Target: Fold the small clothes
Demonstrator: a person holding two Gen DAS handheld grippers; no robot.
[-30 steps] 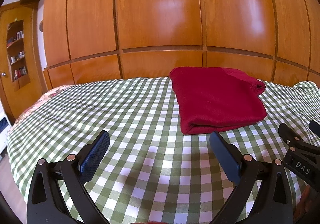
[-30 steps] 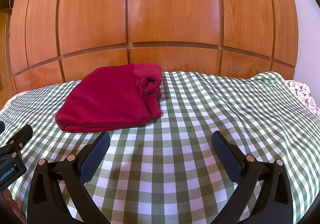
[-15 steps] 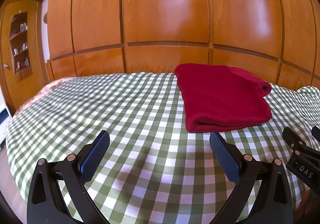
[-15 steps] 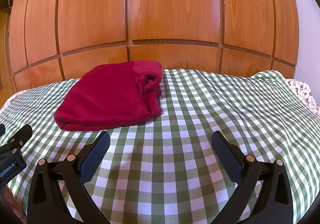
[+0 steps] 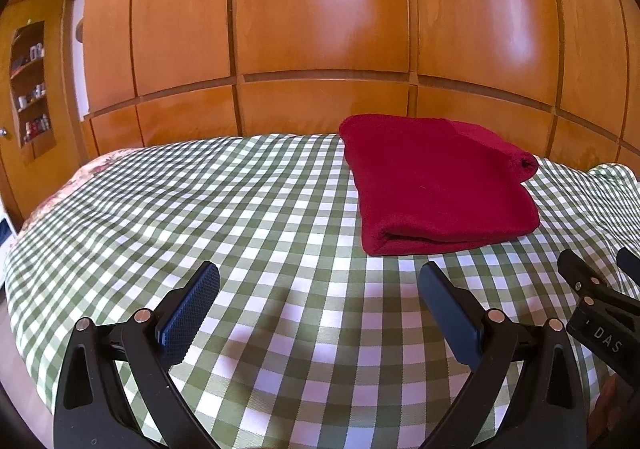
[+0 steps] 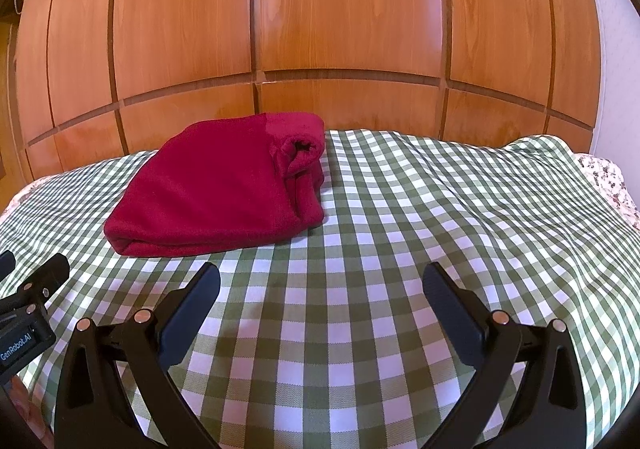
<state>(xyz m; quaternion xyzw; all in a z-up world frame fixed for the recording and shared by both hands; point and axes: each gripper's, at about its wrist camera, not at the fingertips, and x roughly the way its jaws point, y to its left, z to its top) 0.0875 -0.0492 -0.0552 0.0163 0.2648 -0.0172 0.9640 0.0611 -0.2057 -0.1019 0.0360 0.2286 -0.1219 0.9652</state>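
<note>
A dark red fleece garment (image 5: 436, 185) lies folded in a neat rectangle on the green-and-white checked bedcover (image 5: 248, 225), its rolled edge at the far right. In the right wrist view the same red garment (image 6: 224, 185) sits ahead and to the left. My left gripper (image 5: 320, 289) is open, empty, a short way in front of the fold and left of it. My right gripper (image 6: 320, 285) is open too, nothing between its fingers, near the garment's front right corner. Each gripper shows at the edge of the other's view.
A tall wooden wardrobe wall (image 5: 320, 29) stands right behind the bed. A wooden shelf unit with small bottles (image 5: 32, 85) is at the far left. A floral sheet (image 6: 604, 181) shows at the bed's right edge. Wide bare bedcover (image 6: 460, 217) lies right of the garment.
Both cameras have tilted up and drawn back slightly, so the garment sits lower in each view. The garment itself has not moved, and both grippers stay open.
</note>
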